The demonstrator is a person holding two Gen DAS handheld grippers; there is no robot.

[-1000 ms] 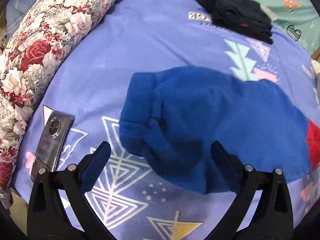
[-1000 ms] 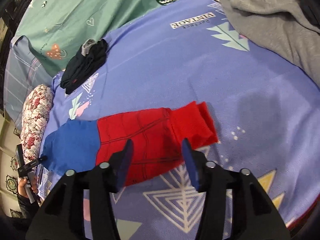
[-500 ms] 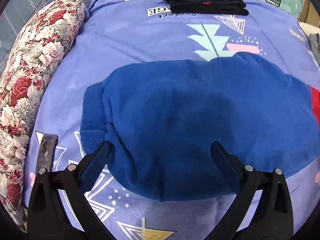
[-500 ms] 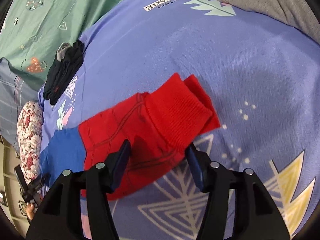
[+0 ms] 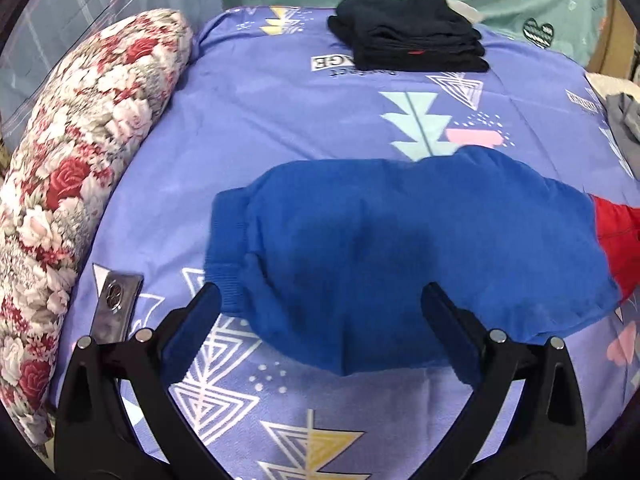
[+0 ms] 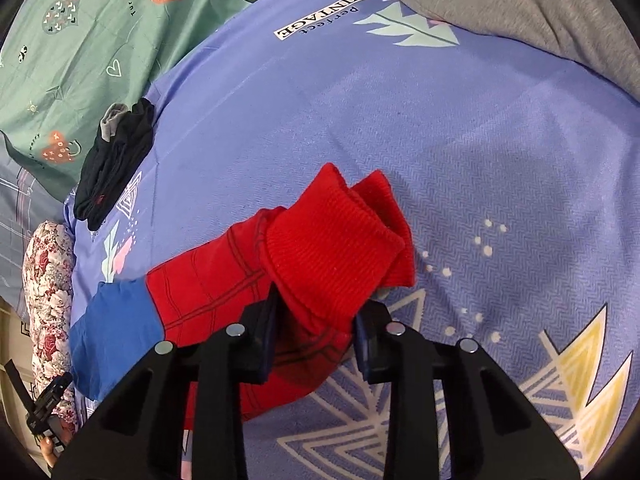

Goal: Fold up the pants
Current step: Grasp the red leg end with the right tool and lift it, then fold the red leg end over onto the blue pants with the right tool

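Pants lie stretched across the bed on its purple patterned sheet, blue at the waist end and red toward the ribbed cuffs. My right fingers are closing around the near edge of the red leg just below the cuffs, and red cloth fills the gap between the two pads; the left pad already touches the fabric, while at the right pad I cannot tell whether it presses yet. The cuffs bunch up just ahead of my right fingertips, one cuff overlapping the other.

My left fingers stand wide apart over the blue waist end, one pad at the ribbed waistband corner to my left, the other over the lower hem to my right. Blue cloth lies between them, with neither pad clamped on it.

Well ahead of my left fingers sits a folded stack of dark clothes. A floral bolster runs along the bed's edge to my left. Far ahead and to the right of my right fingers lies a grey garment.
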